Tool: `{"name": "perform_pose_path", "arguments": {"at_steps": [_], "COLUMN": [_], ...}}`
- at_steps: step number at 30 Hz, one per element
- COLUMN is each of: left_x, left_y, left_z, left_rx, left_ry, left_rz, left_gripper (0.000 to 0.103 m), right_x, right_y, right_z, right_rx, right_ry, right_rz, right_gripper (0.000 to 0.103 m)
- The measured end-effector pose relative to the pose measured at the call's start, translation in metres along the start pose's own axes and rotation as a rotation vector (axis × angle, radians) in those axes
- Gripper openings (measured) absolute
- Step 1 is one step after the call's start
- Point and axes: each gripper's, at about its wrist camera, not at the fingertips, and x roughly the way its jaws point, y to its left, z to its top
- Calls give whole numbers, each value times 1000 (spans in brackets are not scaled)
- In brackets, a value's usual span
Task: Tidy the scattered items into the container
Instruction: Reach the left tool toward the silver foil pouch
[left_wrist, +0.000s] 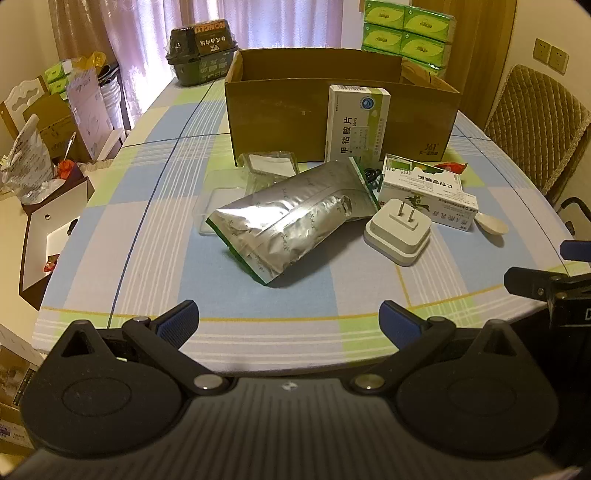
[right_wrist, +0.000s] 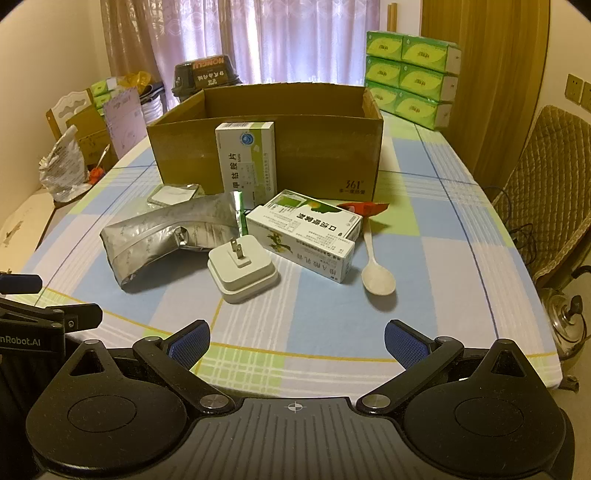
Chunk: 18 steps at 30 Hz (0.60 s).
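Holding both grippers low over the near edge of the checked tablecloth (left_wrist: 155, 236), I keep my left gripper (left_wrist: 289, 321) and my right gripper (right_wrist: 297, 341) spread wide, nothing between their blue pads. The open cardboard box (right_wrist: 314, 147) stands beyond the clutter. A medicine carton (right_wrist: 246, 162) stands upright against its front wall. Just in front lie a silver foil pouch (left_wrist: 291, 218), a white plug adapter (right_wrist: 242, 271) with prongs up, and two stacked medicine boxes (right_wrist: 306, 236). My right view shows the whole white plastic spoon (right_wrist: 375, 267) beside those boxes and a red wrapper (right_wrist: 364, 208) behind it; the left catches only the spoon's bowl. My left view alone shows a clear plastic lid (left_wrist: 218, 203) beside the pouch and a dark coil (left_wrist: 371, 175) behind it.
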Motion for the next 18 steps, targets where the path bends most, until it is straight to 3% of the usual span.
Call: {"name": "perform_pose_path", "arguments": {"at_steps": [9,18], "left_x": [1,10], "left_y": [0,6], "left_z": [0,8], "left_rx": [6,79], "left_ry": [8,14], "left_rz": [-15,-19], "left_gripper": [102,102], "right_x": [-1,15], "right_y": [2,7], "right_z": [0,8], "right_rx": [-16,-73], "right_ry": [-8,-6], "right_rz": [41,84], "right_gripper": [103,103]}}
